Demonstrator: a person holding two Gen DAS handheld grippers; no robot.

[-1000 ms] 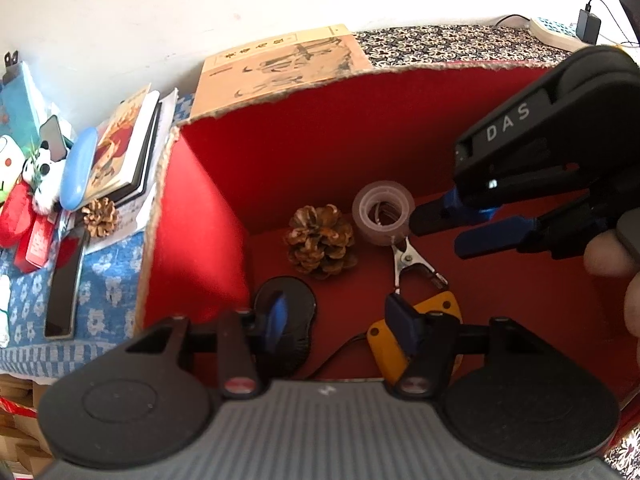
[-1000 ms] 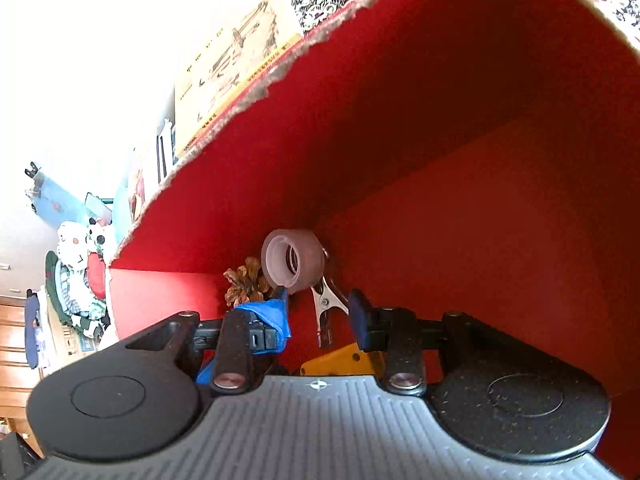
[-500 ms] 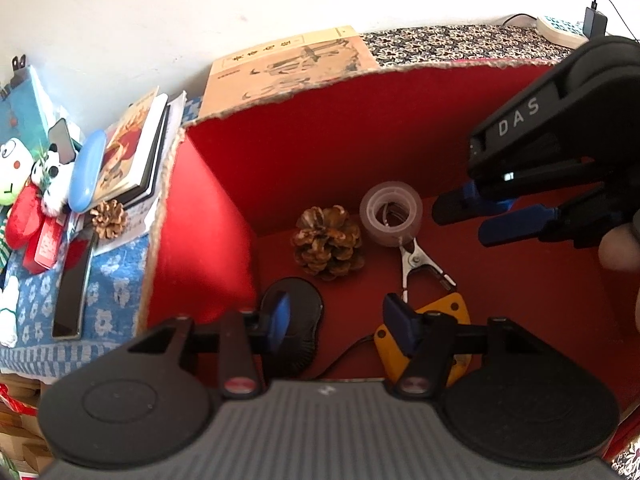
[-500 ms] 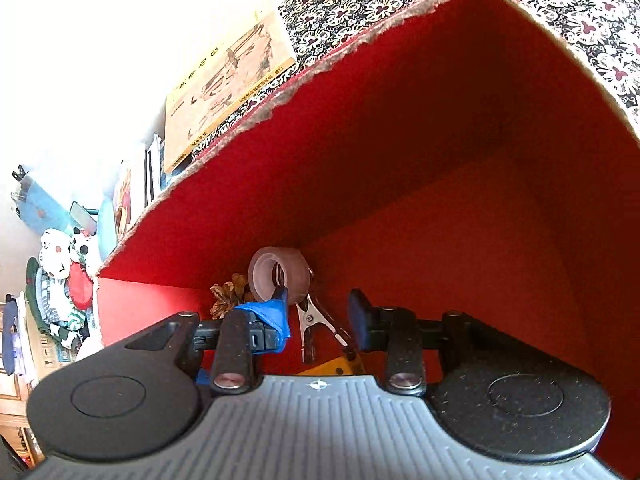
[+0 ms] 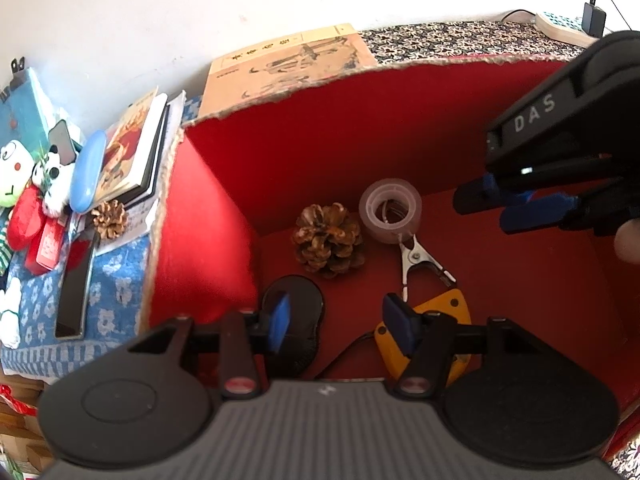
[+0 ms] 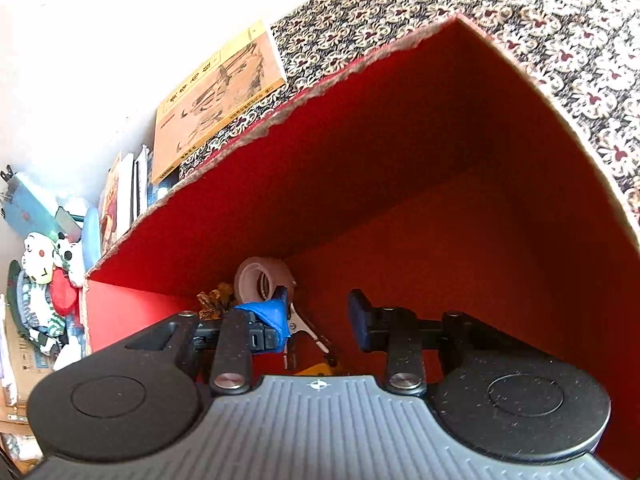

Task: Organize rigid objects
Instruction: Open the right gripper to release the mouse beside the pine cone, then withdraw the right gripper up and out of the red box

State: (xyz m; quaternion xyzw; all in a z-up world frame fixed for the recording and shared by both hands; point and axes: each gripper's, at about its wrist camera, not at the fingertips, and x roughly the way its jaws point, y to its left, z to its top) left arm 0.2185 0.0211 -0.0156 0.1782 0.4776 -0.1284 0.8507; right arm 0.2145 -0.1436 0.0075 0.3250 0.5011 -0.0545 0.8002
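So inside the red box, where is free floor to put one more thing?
The right half of the red cardboard box floor is bare. The left back corner is crowded: brown pine cone, clear tape roll, metal clip, black disc, yellow tool.

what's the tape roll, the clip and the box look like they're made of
Tape roll: clear glossy plastic film, see-through with a pale core. Clip: bare shiny metal, silvery with highlights. Box: likely cardboard, with a ragged brown fibrous rim and matte red lining.
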